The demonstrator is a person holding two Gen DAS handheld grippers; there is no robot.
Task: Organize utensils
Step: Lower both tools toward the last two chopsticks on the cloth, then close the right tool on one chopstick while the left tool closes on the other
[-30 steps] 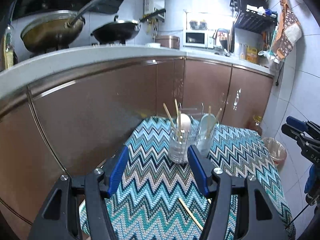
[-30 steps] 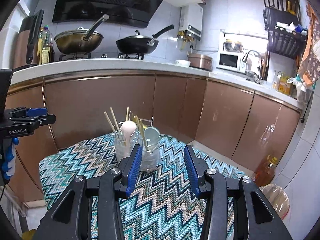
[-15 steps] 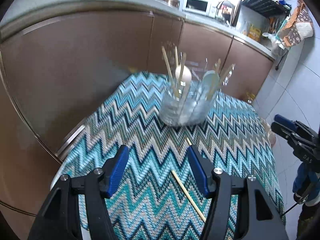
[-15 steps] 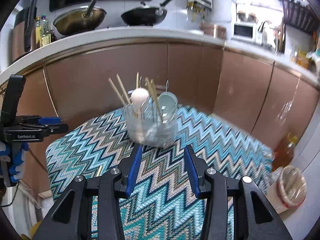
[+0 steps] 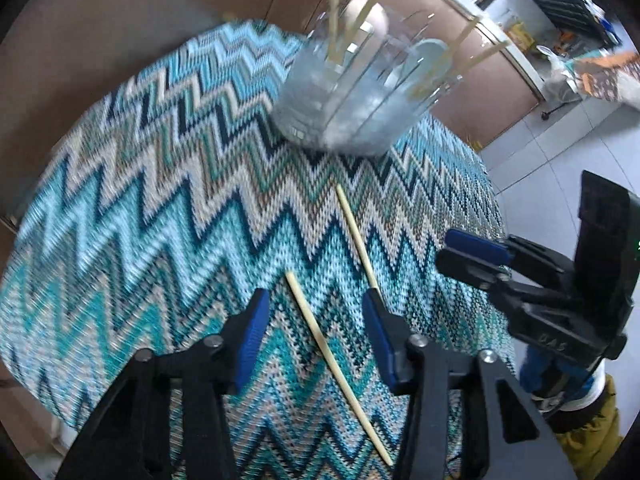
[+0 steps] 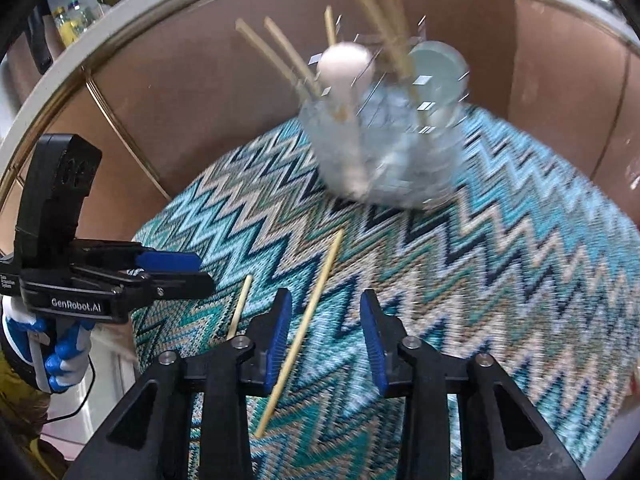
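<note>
Two pale wooden chopsticks lie loose on the zigzag cloth (image 5: 160,200). My left gripper (image 5: 314,300) hovers low over the nearer chopstick (image 5: 320,336). That chopstick runs between its blue pads untouched while the jaws are closing. The other chopstick (image 5: 358,240) lies further in, toward the glass holder (image 5: 352,92). The holder contains several chopsticks, a white spoon and a pale blue spoon. In the right wrist view my right gripper (image 6: 325,298) straddles the long chopstick (image 6: 326,266), its jaws closing, pads not pressing. The second chopstick (image 6: 239,308) lies by the left gripper (image 6: 168,264).
Brown cabinet doors (image 6: 180,80) and a pale counter edge (image 6: 80,52) curve closely behind the cloth-covered table (image 6: 500,260). Tiled floor (image 5: 560,160) shows past the table's right side. A blue-and-white gloved hand (image 6: 64,356) holds the left gripper. The picture is motion-blurred.
Both grippers have dropped and tipped down toward the cloth. The holder has slid up the frames, the two loose chopsticks have come between the fingers, and both pairs of jaws have narrowed.
</note>
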